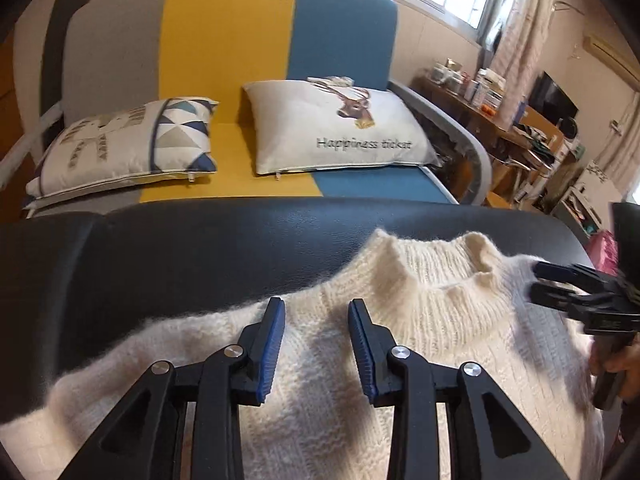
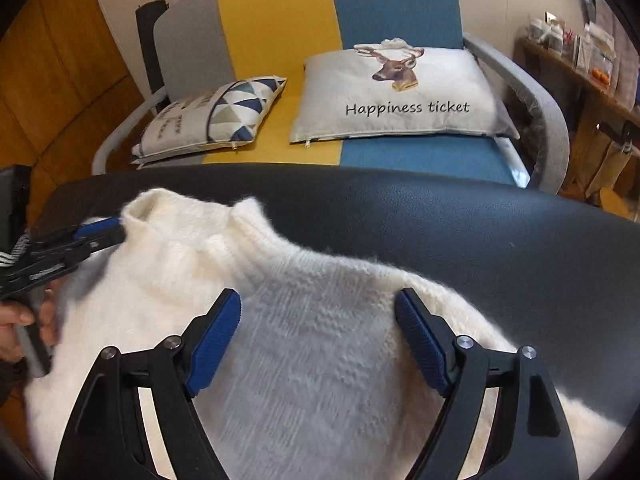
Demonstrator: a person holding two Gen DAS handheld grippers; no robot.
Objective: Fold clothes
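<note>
A fluffy white knit sweater (image 1: 420, 320) lies flat on a black leather surface (image 1: 180, 256), its collar toward the far edge. My left gripper (image 1: 316, 308) is open, its blue-padded fingers hovering over the sweater's left shoulder. My right gripper (image 2: 318, 300) is open wider, over the right shoulder of the sweater (image 2: 312, 340). Each gripper shows in the other's view: the right gripper (image 1: 538, 280) beside the collar, the left gripper (image 2: 118, 228) at the collar's left side. Neither holds cloth.
Behind the black surface (image 2: 480, 232) stands a sofa (image 1: 224, 40) in grey, yellow and blue with a patterned pillow (image 1: 128, 144) and a deer pillow (image 1: 340, 128). A cluttered wooden desk (image 1: 500, 120) stands at the right under a window.
</note>
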